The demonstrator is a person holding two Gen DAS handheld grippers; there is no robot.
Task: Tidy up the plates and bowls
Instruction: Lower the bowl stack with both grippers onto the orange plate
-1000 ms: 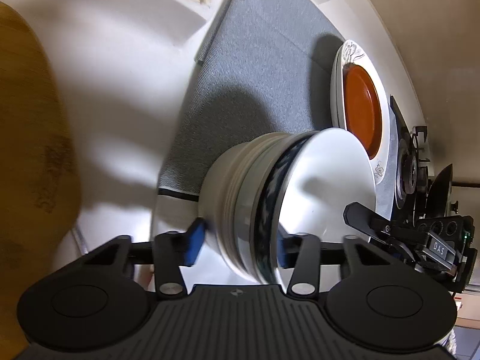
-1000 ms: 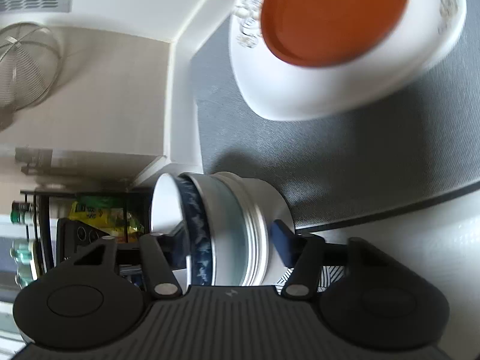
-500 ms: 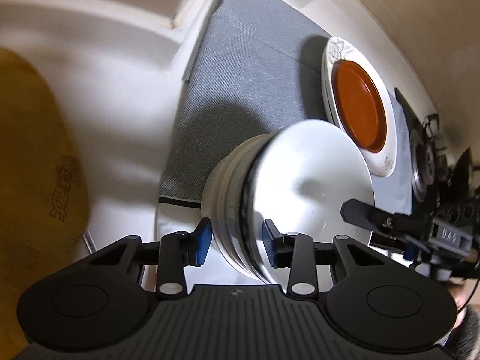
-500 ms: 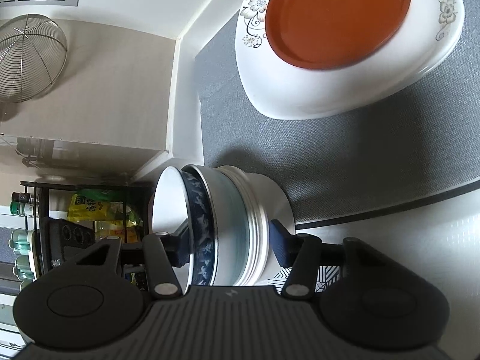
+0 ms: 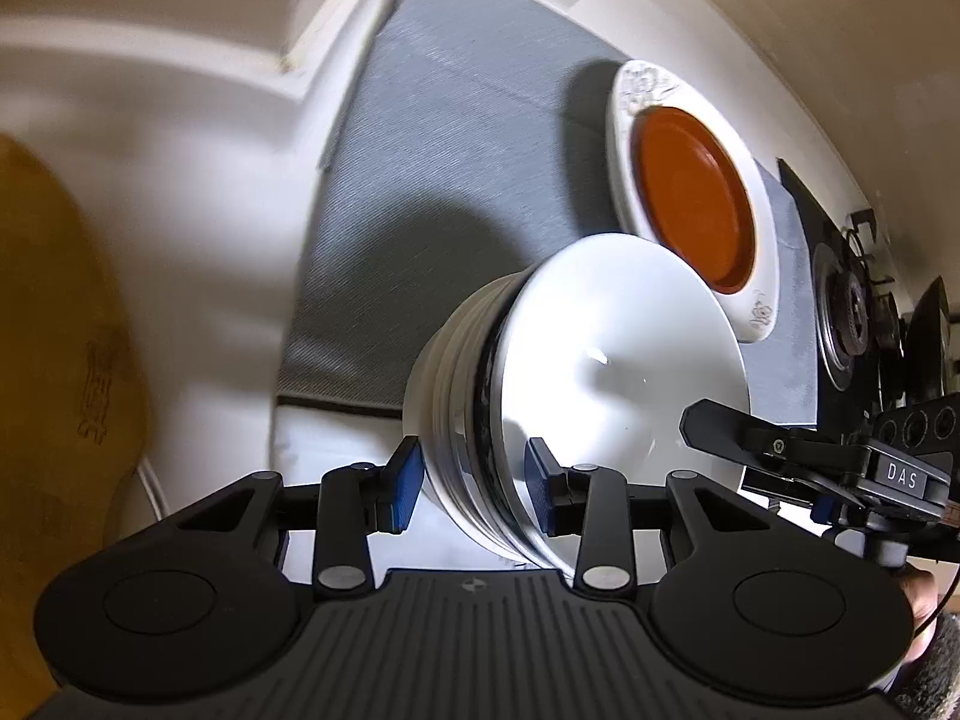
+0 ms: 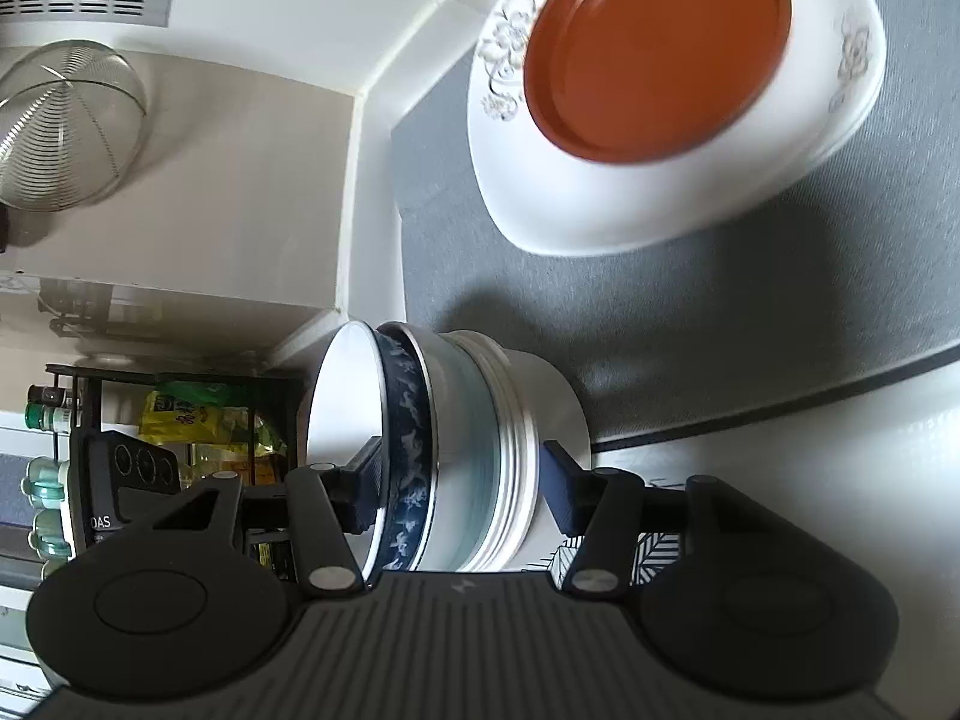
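Note:
A stack of nested bowls point(image 5: 540, 384), white with a blue-patterned one point(image 6: 411, 450) among them, is held between both grippers, above the grey mat's near edge. My left gripper point(image 5: 471, 483) is shut on the stack's rims. My right gripper point(image 6: 462, 492) is shut on the stack from the opposite side. It also shows in the left wrist view point(image 5: 780, 450). An orange plate point(image 6: 654, 42) lies in a white flowered dish point(image 6: 660, 198) on the grey mat point(image 6: 780, 312) beyond the stack.
A white counter point(image 5: 180, 240) and wall corner surround the mat. A wooden board point(image 5: 54, 360) is at the left. A gas hob point(image 5: 852, 318) lies past the dish. A wire strainer point(image 6: 66, 126) and a shelf of bottles point(image 6: 54, 468) are at the right wrist view's left.
The left gripper's jaws have closed in on the bowl stack. The stack has moved a little closer to the orange plate and dish. The right gripper keeps its hold.

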